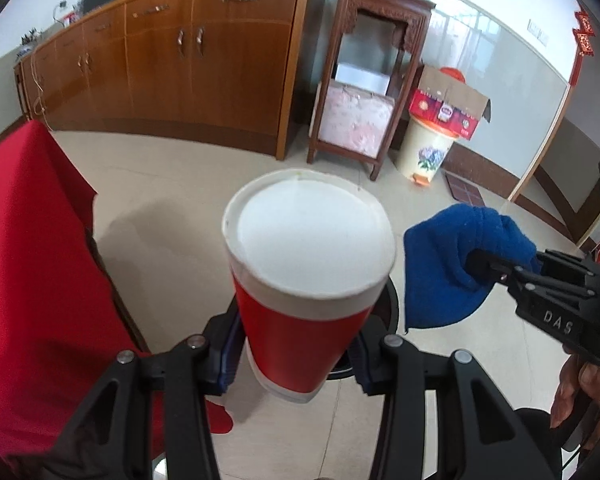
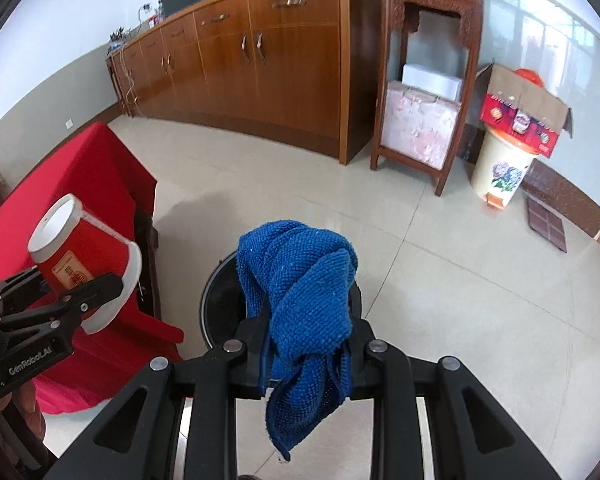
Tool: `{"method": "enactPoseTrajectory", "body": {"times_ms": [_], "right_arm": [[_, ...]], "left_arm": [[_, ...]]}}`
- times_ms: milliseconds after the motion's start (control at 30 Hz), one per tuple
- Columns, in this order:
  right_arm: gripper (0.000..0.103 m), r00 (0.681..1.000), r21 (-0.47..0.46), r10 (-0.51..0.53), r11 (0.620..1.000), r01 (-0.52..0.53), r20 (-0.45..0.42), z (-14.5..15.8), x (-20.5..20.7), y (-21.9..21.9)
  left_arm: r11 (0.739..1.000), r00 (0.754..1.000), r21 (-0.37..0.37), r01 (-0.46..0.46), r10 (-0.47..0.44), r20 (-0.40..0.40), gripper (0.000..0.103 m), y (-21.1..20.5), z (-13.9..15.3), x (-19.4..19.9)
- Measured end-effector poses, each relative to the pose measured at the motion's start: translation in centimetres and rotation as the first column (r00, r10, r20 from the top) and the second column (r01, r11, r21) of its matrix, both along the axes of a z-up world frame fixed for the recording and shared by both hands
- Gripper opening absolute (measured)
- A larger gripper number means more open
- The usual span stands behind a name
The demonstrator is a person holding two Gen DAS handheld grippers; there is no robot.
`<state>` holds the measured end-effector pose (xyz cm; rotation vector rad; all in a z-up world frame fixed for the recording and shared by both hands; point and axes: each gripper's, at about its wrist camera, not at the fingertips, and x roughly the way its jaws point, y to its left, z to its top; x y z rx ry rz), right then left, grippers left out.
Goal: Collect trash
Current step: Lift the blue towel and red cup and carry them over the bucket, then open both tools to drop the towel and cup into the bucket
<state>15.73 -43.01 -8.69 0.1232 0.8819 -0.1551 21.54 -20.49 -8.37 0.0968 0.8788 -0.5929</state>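
Left claw (image 1: 296,356) round red cup (image 1: 300,280); label only from right wrist.

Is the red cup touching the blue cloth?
Apart. In the left wrist view, bare floor shows between the red cup and the blue cloth.

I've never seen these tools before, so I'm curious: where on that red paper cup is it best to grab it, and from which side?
Around its red wall, from the two sides, as the left gripper does now. The cup is round and tapers toward its base, so the pads squeeze opposite sides low on the body, clear of the soft white rim.
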Motion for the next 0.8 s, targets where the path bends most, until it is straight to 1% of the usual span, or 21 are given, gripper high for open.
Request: {"method": "enactPoseTrajectory", "body": {"times_ms": [200, 300, 367, 433, 467, 500, 533, 567, 600, 633, 667, 700, 800], "right_arm": [[0.028, 0.995, -0.003, 0.080, 0.997, -0.080, -0.065, -4.2, 3.2, -0.9], [0.028, 0.990, 0.003, 0.104, 0.995, -0.104, -0.090, -6.0, 4.7, -1.2], [0.028, 0.985, 0.014, 0.122, 0.993, -0.121, -0.124, -7.6, 5.8, -1.4], [0.028, 0.978, 0.003, 0.146, 0.989, -0.147, -0.151, -9.2, 6.8, -1.6], [0.028, 0.972, -0.004, 0.163, 0.986, -0.166, -0.168, -10.0, 7.2, -1.5], [0.030, 0.966, -0.006, 0.180, 0.983, -0.185, -0.185, -10.9, 7.6, -1.5], [0.036, 0.960, -0.009, 0.198, 0.979, -0.204, -0.196, -11.8, 7.9, -1.5], [0.046, 0.955, -0.017, 0.218, 0.974, -0.226, -0.201, -12.6, 8.2, -1.4], [0.077, 0.949, -0.047, 0.228, 0.969, -0.244, -0.218, -13.5, 8.4, -1.3], [0.103, 0.951, -0.092, 0.215, 0.966, -0.240, -0.222, -14.1, 8.3, -1.4], [0.103, 0.958, -0.110, 0.203, 0.967, -0.228, -0.202, -14.2, 8.1, -1.8], [0.103, 0.965, -0.101, 0.185, 0.973, -0.206, -0.184, -14.2, 7.8, -2.4], [0.103, 0.980, -0.094, 0.113, 0.987, -0.129, -0.161, -13.9, 7.3, -3.7]], "left_arm": [[0.999, 0.998, 0.017, 0.027, -0.026, -0.056, 0.047, -2.4, -2.6, 2.2], [0.999, 0.996, 0.032, 0.039, -0.036, -0.077, 0.047, -3.6, -3.9, 3.2], [0.998, 0.995, 0.043, 0.043, -0.039, -0.095, 0.048, -4.4, -5.1, 4.0], [0.997, 0.993, 0.056, 0.049, -0.043, -0.114, 0.055, -4.9, -6.4, 4.5], [0.996, 0.988, 0.060, 0.058, -0.049, -0.146, 0.056, -5.1, -7.4, 4.9], [0.996, 0.982, 0.058, 0.066, -0.055, -0.179, 0.062, -5.3, -8.5, 5.3], [0.996, 0.980, 0.058, 0.066, -0.054, -0.192, 0.069, -5.4, -9.2, 5.6], [0.995, 0.982, 0.098, 0.029, -0.010, -0.190, 0.075, -5.3, -10.2, 5.9], [0.993, 0.984, 0.117, 0.007, 0.014, -0.176, 0.087, -5.0, -10.5, 5.9], [0.992, 0.987, 0.125, -0.017, 0.037, -0.154, 0.099, -4.6, -10.6, 5.8], [0.992, 0.988, 0.121, -0.047, 0.064, -0.139, 0.103, -3.8, -10.6, 5.6], [0.992, 0.988, 0.110, -0.058, 0.073, -0.133, 0.103, -3.4, -10.5, 5.3], [0.991, 0.990, 0.119, -0.061, 0.076, -0.122, 0.103, -3.0, -9.9, 4.5]]}}
